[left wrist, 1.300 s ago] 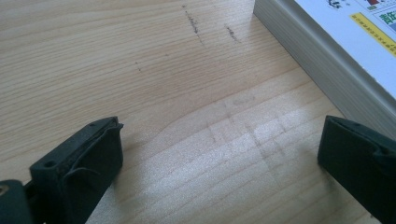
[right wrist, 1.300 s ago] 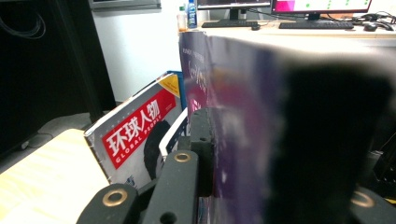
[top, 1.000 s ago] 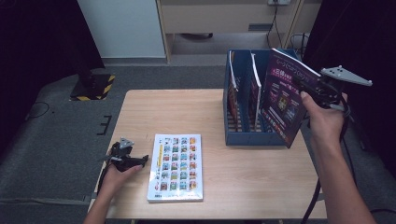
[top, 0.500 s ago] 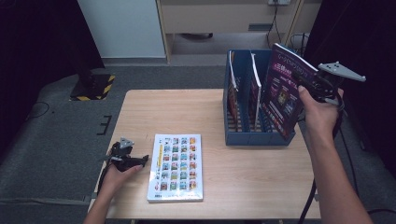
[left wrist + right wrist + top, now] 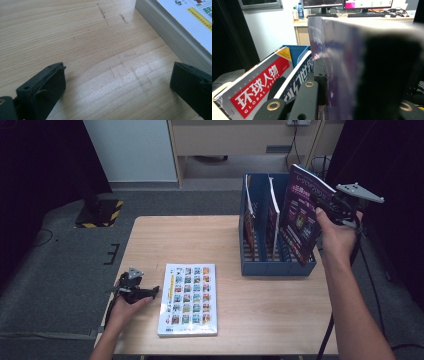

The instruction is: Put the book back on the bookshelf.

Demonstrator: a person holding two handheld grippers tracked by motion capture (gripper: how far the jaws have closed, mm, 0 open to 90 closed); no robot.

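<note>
A purple magazine (image 5: pixel 303 217) stands tilted in the rightmost slot of the blue file rack (image 5: pixel 272 265), its top leaning toward the rack's other slots. My right gripper (image 5: pixel 325 210) is shut on its right edge; in the right gripper view the purple magazine (image 5: pixel 342 62) sits between the jaws. Two more magazines (image 5: pixel 260 222) stand in the left slots, seen close as a red-titled magazine (image 5: pixel 259 90). A white picture book (image 5: pixel 189 296) lies flat on the table's front. My left gripper (image 5: pixel 150 292) rests open on the wood just left of it; the book's page edge (image 5: pixel 172 37) shows beside the jaws.
The wooden table (image 5: pixel 200 240) has free room at its back left. The rack stands near the right edge. Beyond the table are a cabinet (image 5: pixel 235 140) and a yellow-black striped base (image 5: pixel 100 212) on the grey floor.
The right gripper has carried the purple magazine down and to the left, its lower end sinking into the rack's rightmost slot. The left gripper has stayed still.
</note>
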